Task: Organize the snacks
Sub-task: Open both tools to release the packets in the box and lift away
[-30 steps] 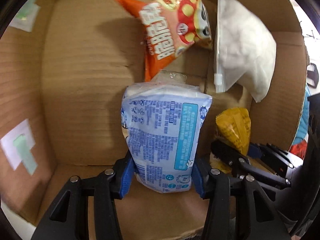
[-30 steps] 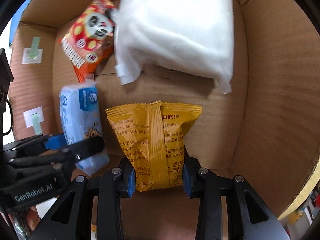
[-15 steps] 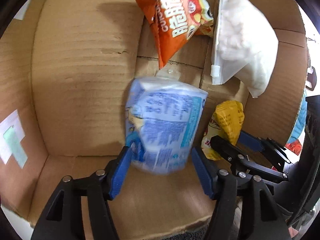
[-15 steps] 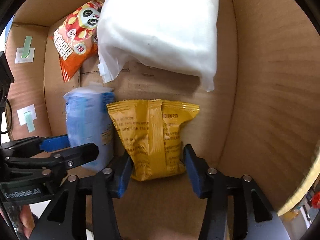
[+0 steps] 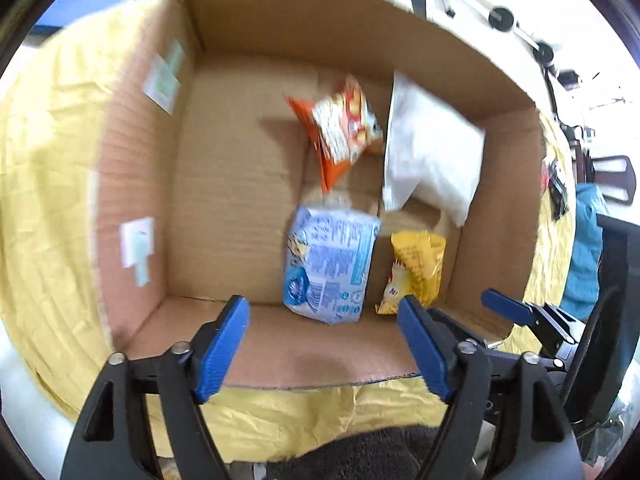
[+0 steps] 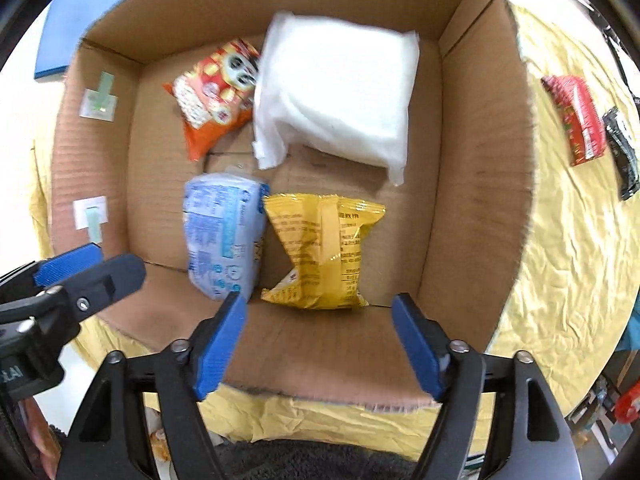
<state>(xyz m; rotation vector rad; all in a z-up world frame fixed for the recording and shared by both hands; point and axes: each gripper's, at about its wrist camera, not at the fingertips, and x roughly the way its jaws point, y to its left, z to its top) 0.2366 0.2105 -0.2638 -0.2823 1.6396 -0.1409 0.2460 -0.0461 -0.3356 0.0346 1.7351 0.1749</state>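
A cardboard box (image 5: 224, 184) (image 6: 472, 184) holds several snack packs. A pale blue pack (image 5: 330, 266) (image 6: 222, 236) lies on the box floor beside a yellow pack (image 5: 416, 268) (image 6: 324, 248). An orange panda pack (image 5: 340, 128) (image 6: 216, 96) and a white bag (image 5: 432, 156) (image 6: 340, 92) lie at the far end. My left gripper (image 5: 322, 344) hangs open above the near rim, holding nothing. My right gripper (image 6: 320, 340) is open too, raised over the near rim with nothing between its fingers.
The box sits on a crumpled yellow cloth (image 5: 44, 184) (image 6: 576, 240). A red pack (image 6: 576, 120) and a black pack (image 6: 622, 152) lie on the cloth to the right of the box. A blue sheet (image 6: 60, 28) lies at the far left.
Both grippers let go of their packs, opened wide and pulled back up out of the box. The blue and yellow packs now rest on the box floor.
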